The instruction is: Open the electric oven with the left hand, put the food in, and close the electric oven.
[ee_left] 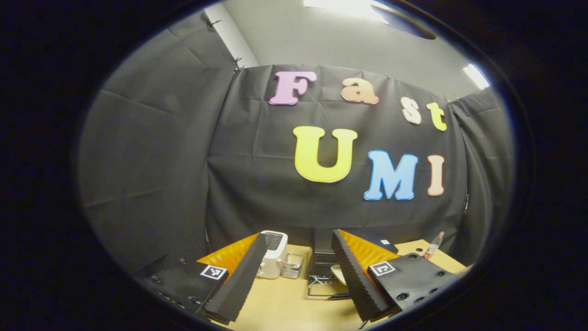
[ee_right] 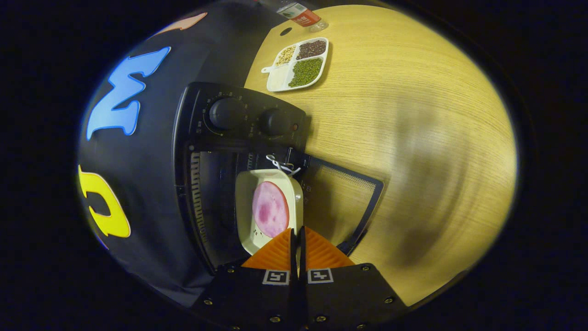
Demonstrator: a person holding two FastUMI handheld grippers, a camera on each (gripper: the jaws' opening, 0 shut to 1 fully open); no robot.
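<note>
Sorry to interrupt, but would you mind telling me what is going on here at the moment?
A person is loading food into an electric oven on a wooden table. The right tool is shut on the rim of a cream dish holding a pink slice of meat, at the oven's mouth, above the lowered door. The left tool is open and held back, holding nothing.

— What do the left gripper (ee_left: 298, 276) fingers (ee_left: 241, 280) look like?
— Long ribbed wedges on dark bodies with round screws, each bearing a square black-and-white marker.
— And the right gripper (ee_right: 296, 239)?
— The same build: two markers, screws along the bodies.
</note>
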